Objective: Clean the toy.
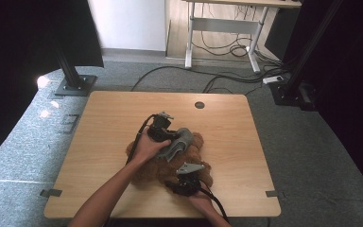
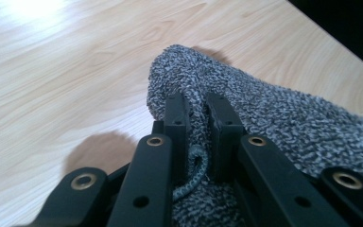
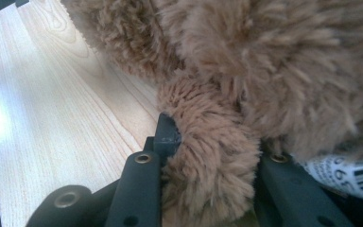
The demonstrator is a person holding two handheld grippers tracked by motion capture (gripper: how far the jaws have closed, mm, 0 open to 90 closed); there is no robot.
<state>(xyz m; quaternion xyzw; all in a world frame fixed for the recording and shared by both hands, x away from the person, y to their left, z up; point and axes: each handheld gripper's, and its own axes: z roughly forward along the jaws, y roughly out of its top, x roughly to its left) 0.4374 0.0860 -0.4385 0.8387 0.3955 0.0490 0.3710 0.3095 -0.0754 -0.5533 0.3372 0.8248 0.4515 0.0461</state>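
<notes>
- High view: brown plush bear (image 1: 196, 163) lying on the wooden worktop (image 1: 108, 123), near the front edge, with a grey knitted garment (image 1: 177, 144) draped over its upper part.
- Same view: left hand-held gripper (image 1: 170, 137) at the top of the garment, right hand-held gripper (image 1: 189, 182) at the lower side of the bear, both hands close to the toy.
- Left gripper view: jaws closed tight on a fold of the grey knitted garment (image 2: 283, 118), with the rolled hem (image 2: 196, 165) pinched between them; bare worktop (image 2: 66, 85) behind.
- Right gripper view: jaws clamped on a fluffy limb of the bear (image 3: 208, 156); which limb, not possible to tell. White printed label (image 3: 345, 175) at the right, worktop (image 3: 52, 118) at the left.
- Risk, as judgement: only a thin fold held on the left, so a strong pull could slip the knit out or stretch it.
- Risk on the right: soft pile compressing, limb sliding free, whole bear dragged toward the front edge if pulled against the garment.
</notes>
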